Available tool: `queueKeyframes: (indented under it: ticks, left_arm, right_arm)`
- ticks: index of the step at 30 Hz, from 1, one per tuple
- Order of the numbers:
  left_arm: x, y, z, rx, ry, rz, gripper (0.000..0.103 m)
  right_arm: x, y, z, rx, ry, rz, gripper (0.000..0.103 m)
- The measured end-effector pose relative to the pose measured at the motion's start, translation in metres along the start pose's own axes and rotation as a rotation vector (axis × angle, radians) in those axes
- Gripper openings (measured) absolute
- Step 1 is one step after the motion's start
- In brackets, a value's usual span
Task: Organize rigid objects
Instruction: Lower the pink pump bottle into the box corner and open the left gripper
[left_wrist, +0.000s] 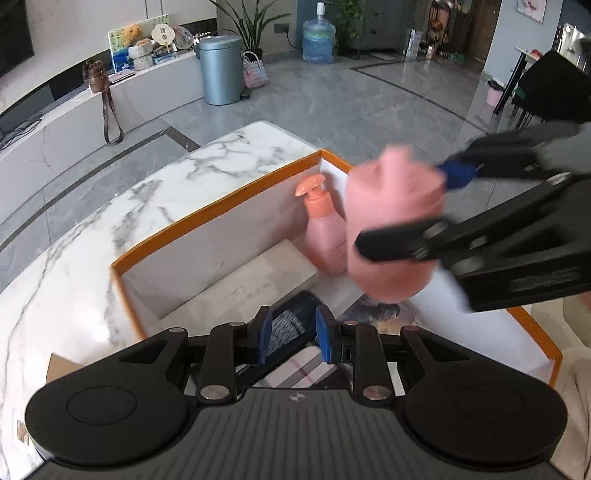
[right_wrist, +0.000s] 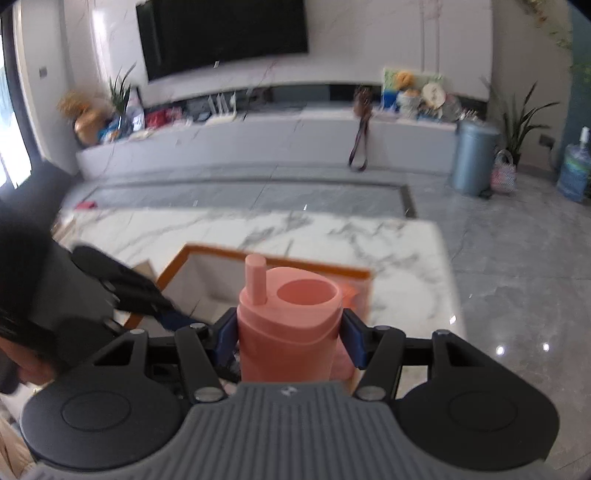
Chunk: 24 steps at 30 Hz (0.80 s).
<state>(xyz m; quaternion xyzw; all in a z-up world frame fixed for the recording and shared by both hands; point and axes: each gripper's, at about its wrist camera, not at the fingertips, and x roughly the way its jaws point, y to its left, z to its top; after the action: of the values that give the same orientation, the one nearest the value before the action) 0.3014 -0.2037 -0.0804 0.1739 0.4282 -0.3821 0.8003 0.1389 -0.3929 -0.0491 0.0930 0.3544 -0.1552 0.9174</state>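
1. The right tool (right_wrist: 290, 338) is clamped on a pink cup (right_wrist: 288, 325), one blue pad pressed to each side of its body; the cup stands upright in the grip, with a round mouth and a short spout on its lid.
2. From the left wrist view the same pink cup (left_wrist: 393, 229) hangs above the orange-edged box (left_wrist: 207, 210), toward its right half, clear of the floor of the box.
3. The left tool (left_wrist: 291, 334) has its blue pads a little apart and pressing on nothing; a dark object (left_wrist: 291, 314) lies in the box just beyond them.
4. Inside the box a pink pump bottle (left_wrist: 321, 225) stands upright in the far corner against the wall, beside a pale flat block (left_wrist: 255, 280).
5. The box sits on the white marble counter (left_wrist: 155, 192), near its right end.
6. Beyond lie grey floor tiles, a blue-grey bin (left_wrist: 221, 70) and a water jug (left_wrist: 318, 38).
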Motion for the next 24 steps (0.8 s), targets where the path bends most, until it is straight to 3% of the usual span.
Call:
queueKeyframes:
  ticks: [8, 13, 24]
  left_arm:
    - [0.004, 0.013, -0.010, -0.025, -0.043, -0.011, 0.029]
    - [0.005, 0.014, -0.017, -0.029, -0.056, -0.036, 0.029]
    - [0.013, 0.016, -0.028, -0.050, -0.071, -0.048, 0.030]
  right_arm:
    - [0.050, 0.019, -0.007, -0.106, 0.119, -0.069, 0.059]
    - [0.071, 0.018, -0.012, -0.156, 0.164, -0.163, 0.059]
    - [0.070, 0.012, -0.011, -0.290, 0.262, -0.137, 0.061]
